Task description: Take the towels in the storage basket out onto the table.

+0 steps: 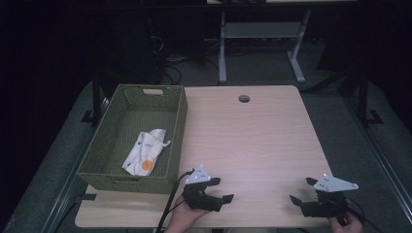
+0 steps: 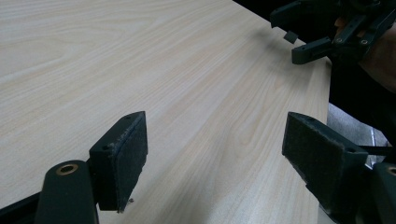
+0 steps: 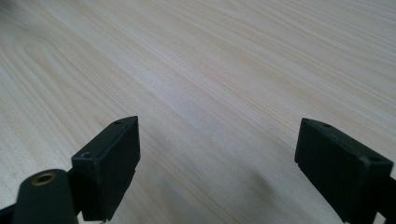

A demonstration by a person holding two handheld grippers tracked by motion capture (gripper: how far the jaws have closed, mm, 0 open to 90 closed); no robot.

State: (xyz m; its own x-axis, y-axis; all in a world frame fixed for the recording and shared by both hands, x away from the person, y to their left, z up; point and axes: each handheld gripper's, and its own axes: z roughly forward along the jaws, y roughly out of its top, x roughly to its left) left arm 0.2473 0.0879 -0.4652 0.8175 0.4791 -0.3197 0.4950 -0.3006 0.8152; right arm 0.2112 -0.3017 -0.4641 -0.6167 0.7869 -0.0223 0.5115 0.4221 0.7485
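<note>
high view puts the white pouch (image 1: 145, 153) lying inside the green basket (image 1: 180, 126) at the table's (image 1: 262, 141) left, likely already stowed. my left gripper (image 1: 218, 190) and right gripper (image 1: 300, 190) hover low near the front edge, well apart, both spread wide and empty, angled toward bare wood.

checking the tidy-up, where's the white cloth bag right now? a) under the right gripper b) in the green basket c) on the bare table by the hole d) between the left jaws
b: the white bag lies on the floor of the green basket, while the left gripper and right gripper stand open and empty over the table.
</note>
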